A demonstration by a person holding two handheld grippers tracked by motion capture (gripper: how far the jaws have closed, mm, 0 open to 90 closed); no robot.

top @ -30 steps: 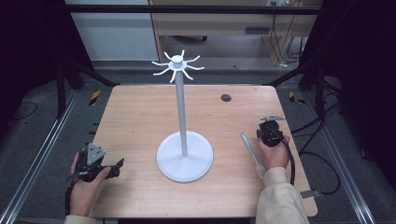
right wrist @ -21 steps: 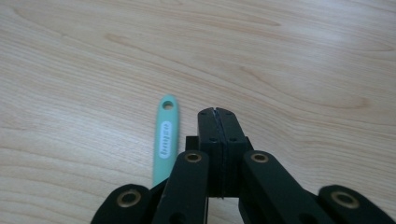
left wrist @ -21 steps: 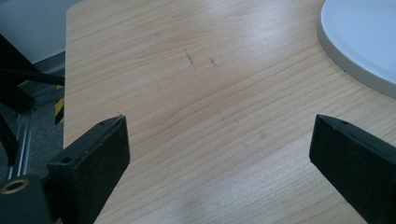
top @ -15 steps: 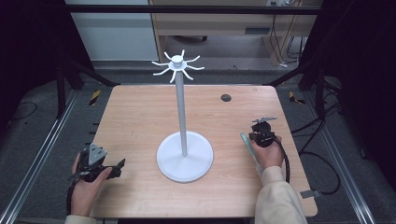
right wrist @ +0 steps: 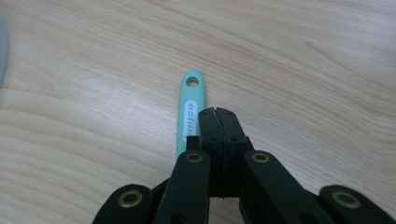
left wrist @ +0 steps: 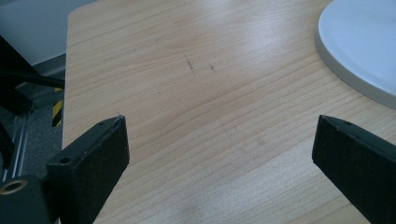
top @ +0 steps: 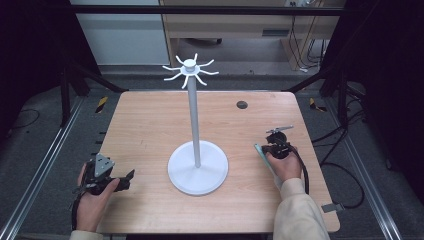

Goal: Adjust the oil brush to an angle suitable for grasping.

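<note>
Right claw (right wrist: pixel 215 112): your jaws were pressed together, resting over the mint handle (right wrist: pixel 190 109) without gripping it
Handle: lay flat near the bench's right edge
Left claw (left wrist: pixel 219 149): gaped wide, idle
Left: grasp, hang on rack (top: pixel 192 115)

A light wooden tabletop (top: pixel 150 125) with rounded corners stands on a grey floor (top: pixel 40 145), with a small dark round cap (top: pixel 242 104) set into it near the far edge. Metal rails (top: pixel 35 185) run along the floor at both sides, one marked with yellow and black tape (top: pixel 101 104). Black frame bars (top: pixel 200 9) cross overhead. Behind stand a pale cabinet (top: pixel 120 35) and a wooden desk (top: pixel 225 27), with cables (top: pixel 300 45) hanging beside it. The edges lie dark.
</note>
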